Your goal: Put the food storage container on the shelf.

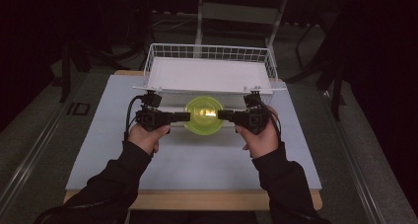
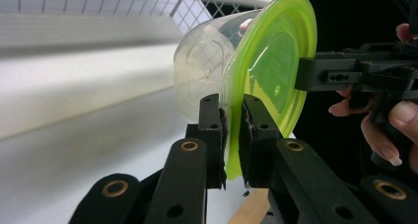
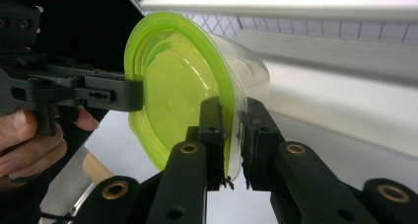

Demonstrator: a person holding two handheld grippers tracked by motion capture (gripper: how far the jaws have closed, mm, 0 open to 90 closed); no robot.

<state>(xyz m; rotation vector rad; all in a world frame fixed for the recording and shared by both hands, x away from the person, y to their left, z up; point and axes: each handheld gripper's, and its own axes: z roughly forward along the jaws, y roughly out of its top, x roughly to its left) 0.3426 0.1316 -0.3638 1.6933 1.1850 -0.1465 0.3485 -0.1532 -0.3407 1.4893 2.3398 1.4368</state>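
Two grippers were seen clamped on one thing: a clear round container (image 1: 203, 114) with a lime-green lid (image 1: 202, 111), held between them above the bench (image 1: 197, 160), just in front of the white wire basket (image 1: 209, 68). In the high view the lid faced up and toward the person, so the container appeared tipped, its clear body pointing down and away toward the basket. The lid's rim was the part gripped on both sides. The left gripper (image 1: 185, 117) came in from the container's left and the right gripper (image 1: 222, 115) from its right, the two set opposite each other across the lid.

In the left gripper view its fingers (image 2: 212, 130) were closed almost fully on the green rim (image 2: 231, 150), with the clear body (image 2: 202, 71) on one side of them and the lid's flat face (image 2: 271, 66) on the other. In the right gripper view the same nip was seen: fingers (image 3: 211, 130) shut on the rim (image 3: 227, 130), lid face (image 3: 167, 81) to one side, body (image 3: 246, 76) to the other.

Whether the container's base touched the bench could not be told from the high view; it was probably lifted clear. The basket lay straight beyond the container, equally near to both hands, so a forward carry would likely be shared evenly by both.
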